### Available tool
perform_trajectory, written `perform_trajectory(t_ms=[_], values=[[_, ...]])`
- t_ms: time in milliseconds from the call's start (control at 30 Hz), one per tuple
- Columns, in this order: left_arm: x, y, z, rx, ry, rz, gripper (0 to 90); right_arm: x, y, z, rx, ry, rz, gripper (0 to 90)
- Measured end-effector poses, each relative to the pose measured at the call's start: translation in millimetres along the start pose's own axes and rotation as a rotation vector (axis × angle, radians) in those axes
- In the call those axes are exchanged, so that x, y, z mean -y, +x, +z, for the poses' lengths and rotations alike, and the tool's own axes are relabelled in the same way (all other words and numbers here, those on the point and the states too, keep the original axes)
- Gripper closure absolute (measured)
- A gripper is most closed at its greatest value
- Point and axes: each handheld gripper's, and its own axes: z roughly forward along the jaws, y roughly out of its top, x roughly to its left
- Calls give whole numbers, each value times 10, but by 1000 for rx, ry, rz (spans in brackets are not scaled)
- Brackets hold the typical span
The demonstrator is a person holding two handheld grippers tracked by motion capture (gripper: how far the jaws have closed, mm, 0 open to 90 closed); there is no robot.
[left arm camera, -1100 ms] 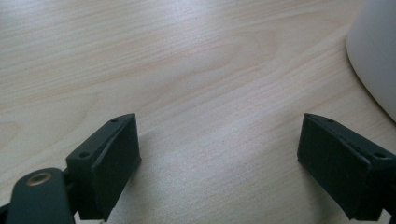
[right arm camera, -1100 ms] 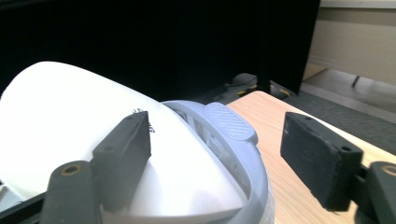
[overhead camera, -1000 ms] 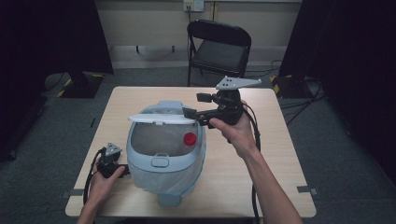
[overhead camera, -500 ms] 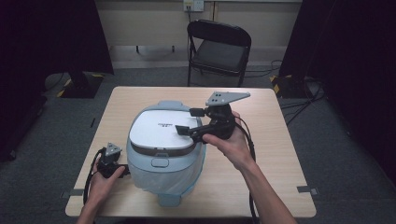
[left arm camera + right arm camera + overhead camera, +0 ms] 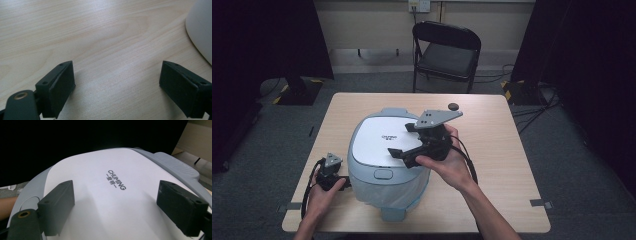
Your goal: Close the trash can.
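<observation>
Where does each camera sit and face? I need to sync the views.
High view: above the person's side, looking down on table; forearms, both hands show.
Left gripper view: on left gripper, facing tabletop; open jaws.
Right gripper view: on right gripper, over cooker lid; open jaws.
Shared: the cooker.

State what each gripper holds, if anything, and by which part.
Nothing is held. The right gripper is open over the rice cooker's closed lid; the left gripper is open over the bare table.

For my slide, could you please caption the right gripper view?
Open right gripper above the closed white lid of a grey rice cooker.
</observation>
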Motion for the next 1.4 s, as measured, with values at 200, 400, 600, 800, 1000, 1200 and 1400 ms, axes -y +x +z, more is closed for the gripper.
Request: perform_trajectory(t_ms=[200, 400, 600, 800, 1000, 1200, 1400], values=[[1, -1, 0, 0, -1, 0, 124, 45, 44, -22, 21, -20, 1, 141], [1, -1, 0, 0, -1, 0, 124, 41, 74, -32, 40, -8, -5, 142], [3, -6, 2, 1, -2, -6, 124, 29, 109, -46, 60, 8, -3, 143], [2, -5, 1, 1, -1, -6, 124, 21, 268, -38, 45, 35, -81, 143], [1, -5, 1, 1, -1, -6, 124, -1, 136, -3, 38, 19, -35, 143], [1, -4, 1, 0, -1, -5, 124, -15, 5, -5, 50, 0, -1, 167], [1, -4, 1, 1, -1, -5, 124, -47, -123, -106, 100, -33, 16, 170]])
